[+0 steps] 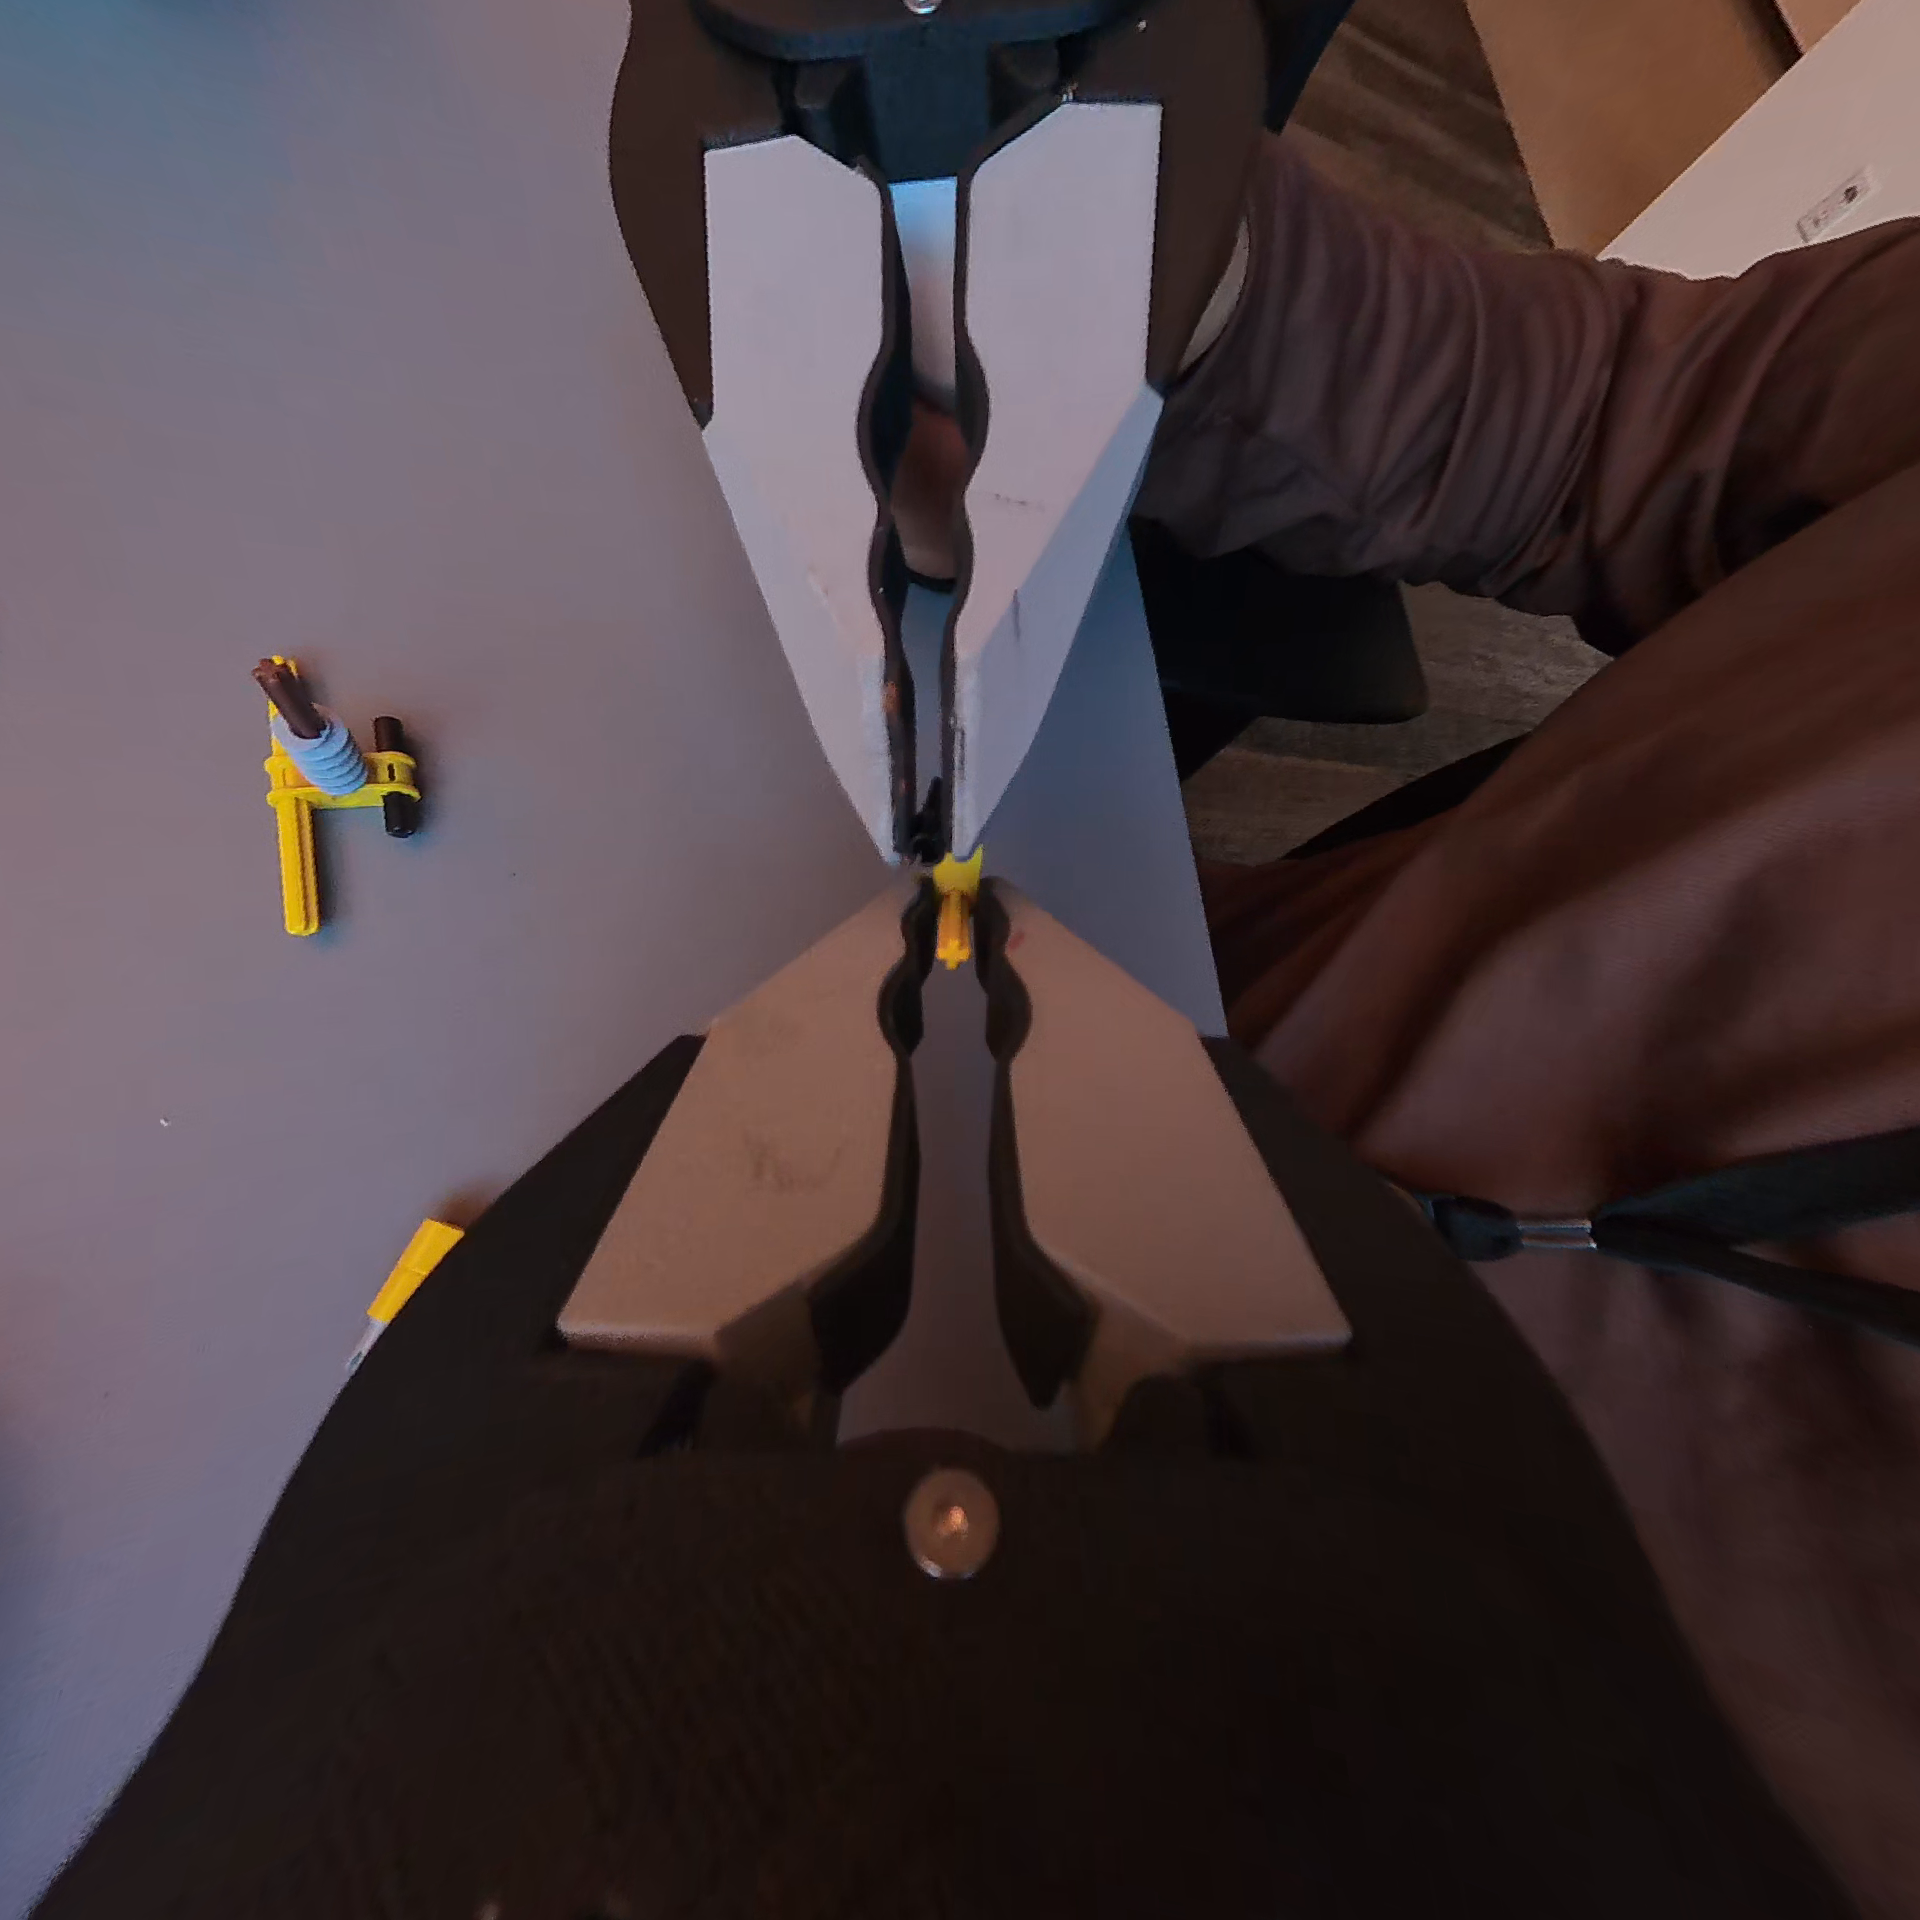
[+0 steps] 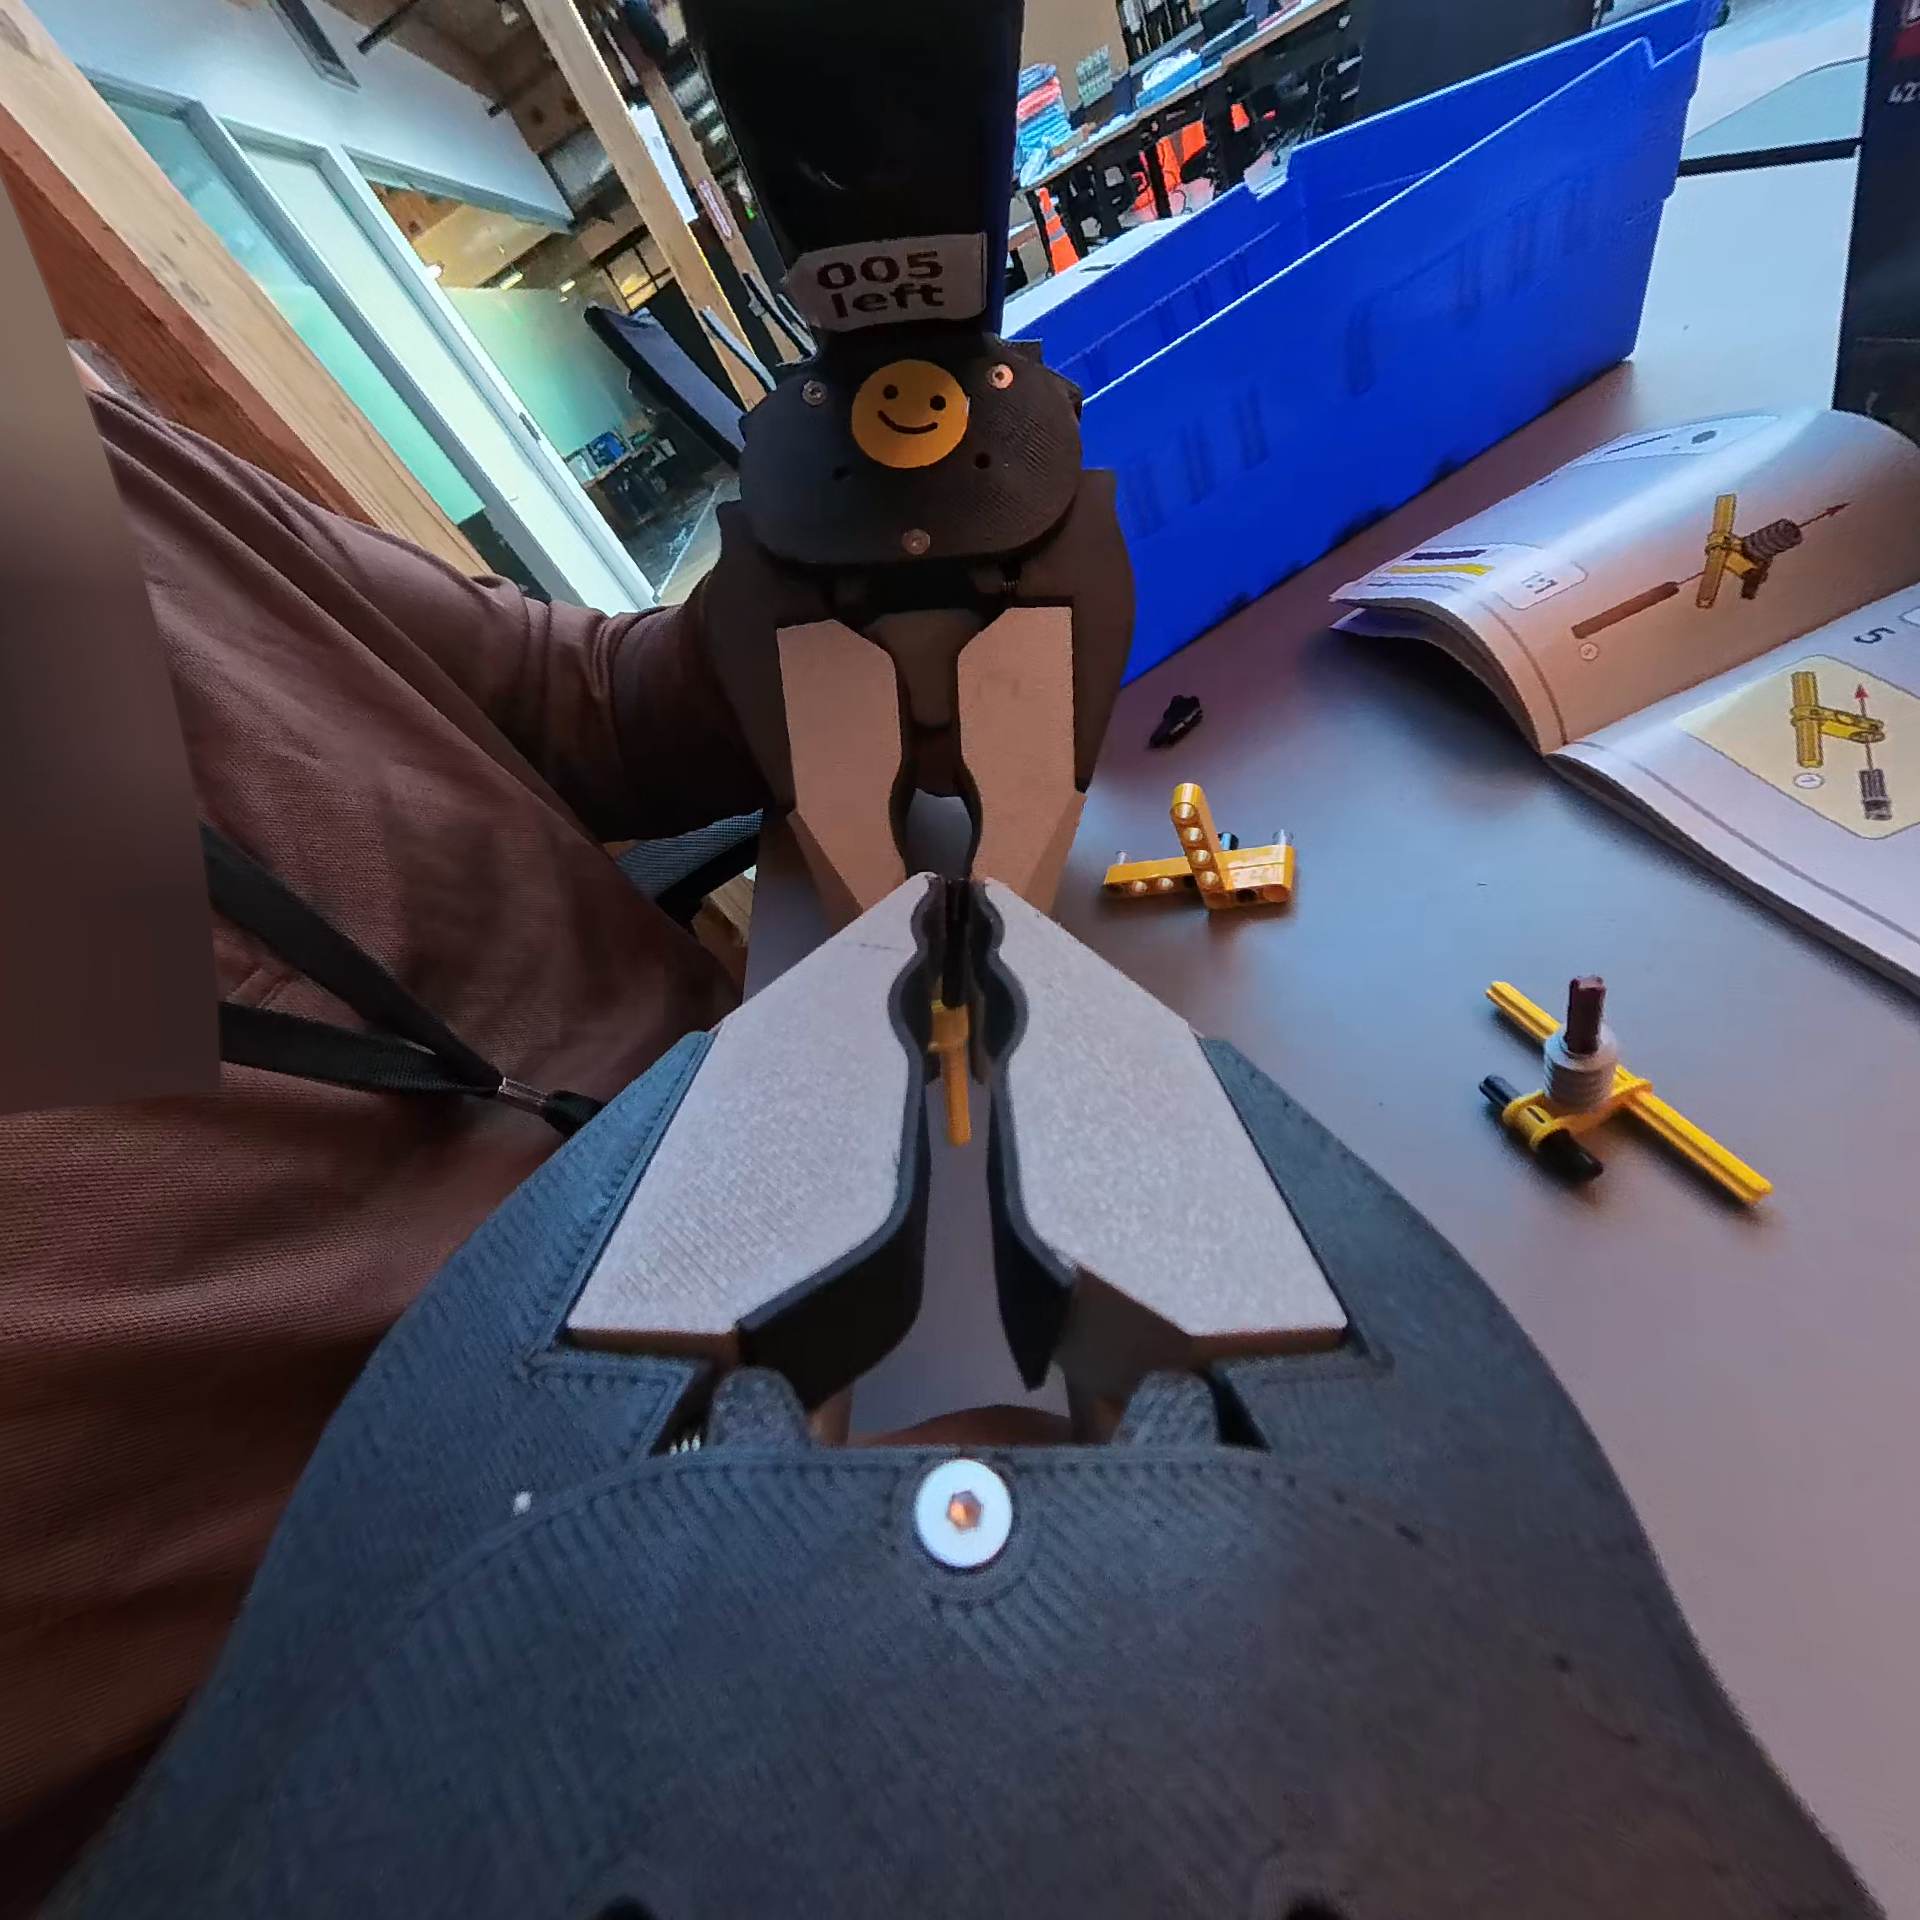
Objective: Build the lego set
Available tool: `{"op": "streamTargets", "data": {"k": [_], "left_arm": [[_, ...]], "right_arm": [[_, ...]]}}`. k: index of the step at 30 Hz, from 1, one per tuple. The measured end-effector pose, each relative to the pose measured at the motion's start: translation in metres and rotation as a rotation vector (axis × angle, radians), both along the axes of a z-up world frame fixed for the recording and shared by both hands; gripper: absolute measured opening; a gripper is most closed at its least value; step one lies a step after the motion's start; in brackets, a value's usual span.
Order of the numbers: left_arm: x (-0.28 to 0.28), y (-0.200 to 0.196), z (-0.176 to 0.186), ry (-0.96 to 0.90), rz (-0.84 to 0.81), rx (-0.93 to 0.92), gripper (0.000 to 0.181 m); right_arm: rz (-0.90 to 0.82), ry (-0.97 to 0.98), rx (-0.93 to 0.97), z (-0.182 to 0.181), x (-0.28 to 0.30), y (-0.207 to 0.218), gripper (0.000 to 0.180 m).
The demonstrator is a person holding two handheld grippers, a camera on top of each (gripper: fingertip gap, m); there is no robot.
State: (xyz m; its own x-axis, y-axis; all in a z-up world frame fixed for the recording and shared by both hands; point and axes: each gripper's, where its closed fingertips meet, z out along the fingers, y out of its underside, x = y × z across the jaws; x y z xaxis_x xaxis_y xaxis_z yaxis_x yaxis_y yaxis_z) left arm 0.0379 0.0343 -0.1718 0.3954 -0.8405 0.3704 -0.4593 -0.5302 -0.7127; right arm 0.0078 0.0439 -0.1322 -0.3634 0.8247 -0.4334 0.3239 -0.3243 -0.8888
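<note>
My left gripper (image 1: 951, 891) is shut on a small yellow piece (image 1: 954, 914) at its tips. My right gripper (image 1: 925, 847) comes in from the top, tip to tip with it, and is shut on a small black pin (image 1: 925, 816). In the right wrist view the right gripper (image 2: 956, 896) holds the black pin (image 2: 954, 930), and the yellow piece (image 2: 951, 1060) shows in line behind it in the finger gap. The left gripper's tips are hidden there. A sub-assembly of yellow axle, grey worm gear and brown axle (image 1: 322, 779) lies on the table, also in the right wrist view (image 2: 1590, 1091).
On the grey table (image 2: 1351, 1039) lie crossed yellow beams (image 2: 1205, 862), a loose black piece (image 2: 1174, 719) and an open instruction booklet (image 2: 1714, 644). A blue bin (image 2: 1403, 312) stands behind. Another yellow part (image 1: 416, 1268) shows beside my left gripper. The person's brown sleeve (image 1: 1455, 416) is off the table's edge. My hands' fingertips stand some 4 cm from each other.
</note>
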Motion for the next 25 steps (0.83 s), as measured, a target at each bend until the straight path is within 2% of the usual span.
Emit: {"op": "streamTargets", "data": {"k": [1, 20, 25], "left_arm": [[0.000, 0.000, 0.000, -0.002, 0.001, -0.001, 0.004], [-0.003, 0.011, 0.004, -0.052, 0.079, -0.011, 0.004], [-0.008, 0.015, -0.003, 0.017, 0.095, 0.034, 0.004]], "right_arm": [[-0.001, 0.002, -0.001, 0.000, 0.000, 0.000, 0.000], [-0.147, -0.012, 0.186, -0.002, -0.005, 0.010, 0.001], [-0.221, -0.006, 0.199, 0.001, -0.005, 0.024, 0.001]]}}
